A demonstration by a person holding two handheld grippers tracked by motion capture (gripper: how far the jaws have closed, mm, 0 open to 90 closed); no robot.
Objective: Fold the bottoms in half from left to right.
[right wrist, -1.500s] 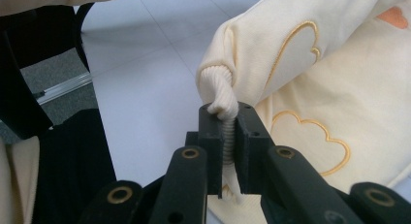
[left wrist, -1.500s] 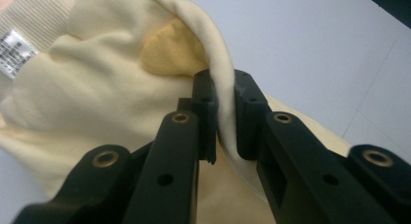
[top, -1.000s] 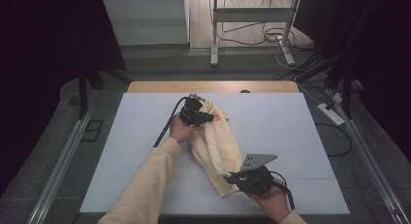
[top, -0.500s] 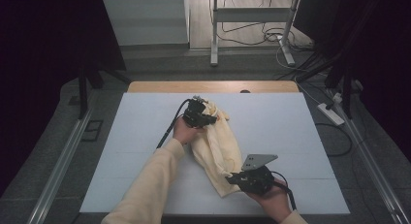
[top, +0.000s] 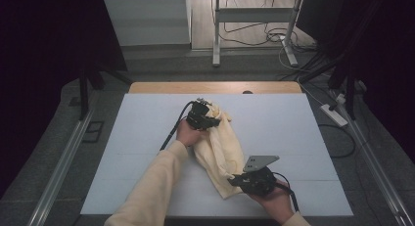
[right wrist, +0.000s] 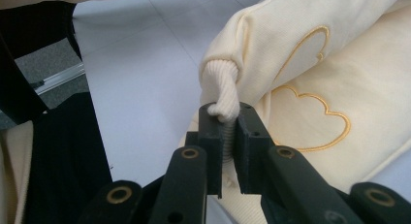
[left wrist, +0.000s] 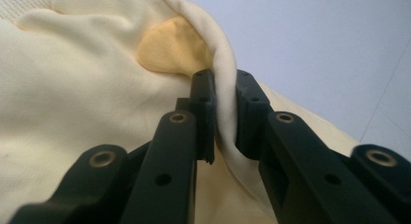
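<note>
A white table (top: 293,138) takes up most of the high view; its near edge runs out of frame. On it, near the middle, a cream garment (top: 222,155) lies bunched in a strip from far left to near right, so folded on itself that its shape and its underside are hard to make out. In the right gripper view it bears gold outlined shapes (right wrist: 315,117), the upper one partly lost round a fold. In the left gripper view a darker yellow patch (left wrist: 172,49) shows inside a fold; what it is cannot be told.

The left gripper (top: 208,119) sits at the garment's far end, the hand behind it. Its own view shows the jaws clenched on a rolled cloth edge (left wrist: 224,95).

The right gripper (top: 241,178) is at the near end, its tips mostly hidden under its grey plate (top: 261,163). Its own view shows the jaws grasping a ribbed cuff (right wrist: 224,95).
</note>
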